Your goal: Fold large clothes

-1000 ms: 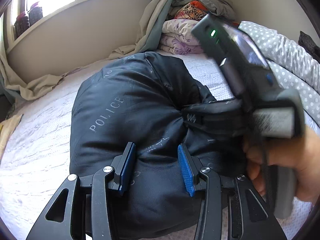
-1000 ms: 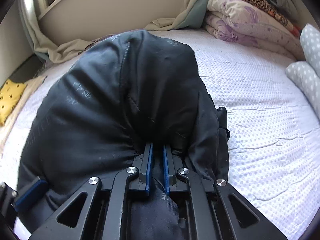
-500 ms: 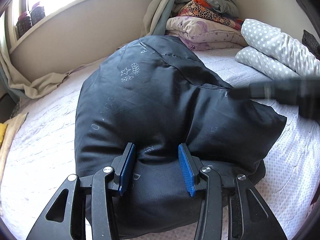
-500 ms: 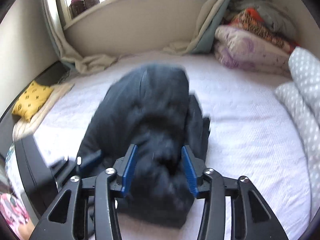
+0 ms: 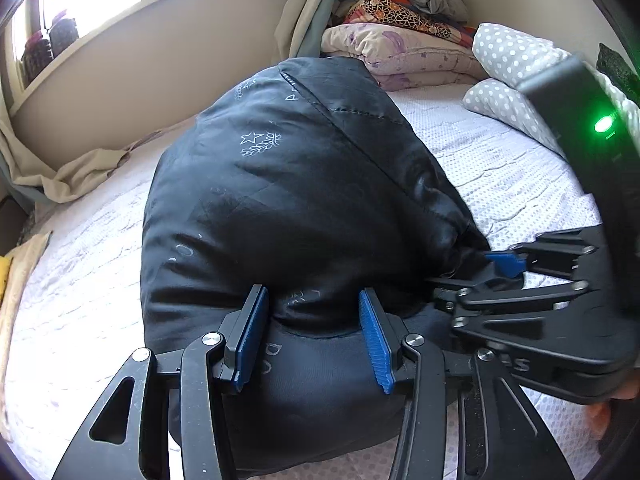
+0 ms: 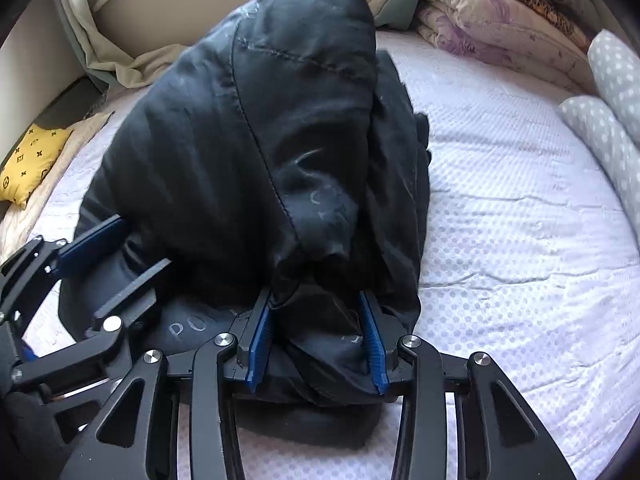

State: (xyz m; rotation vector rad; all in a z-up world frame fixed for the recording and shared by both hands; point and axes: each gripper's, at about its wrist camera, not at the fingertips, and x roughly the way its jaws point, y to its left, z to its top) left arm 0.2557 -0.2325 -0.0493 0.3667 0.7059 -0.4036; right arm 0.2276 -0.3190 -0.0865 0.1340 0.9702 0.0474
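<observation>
Black puffer jacket sits bundled on the bed, mostly folded; left gripper and right gripper gape around it, gripping nothing; tidying remains.

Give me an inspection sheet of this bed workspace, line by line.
Surface: white textured bedspread, wrinkled.
Job's things: bulky black padded jacket with pale lettering, bunched in a mound.
Clutter: yellow patterned cushion; grey polka-dot pillows; stack of folded quilts.
Grippers: left gripper open around a jacket fold; right gripper open, fabric between its blue pads.
Cables: nothing seen.
Surroundings: beige curtain pooled below the window ledge.
</observation>
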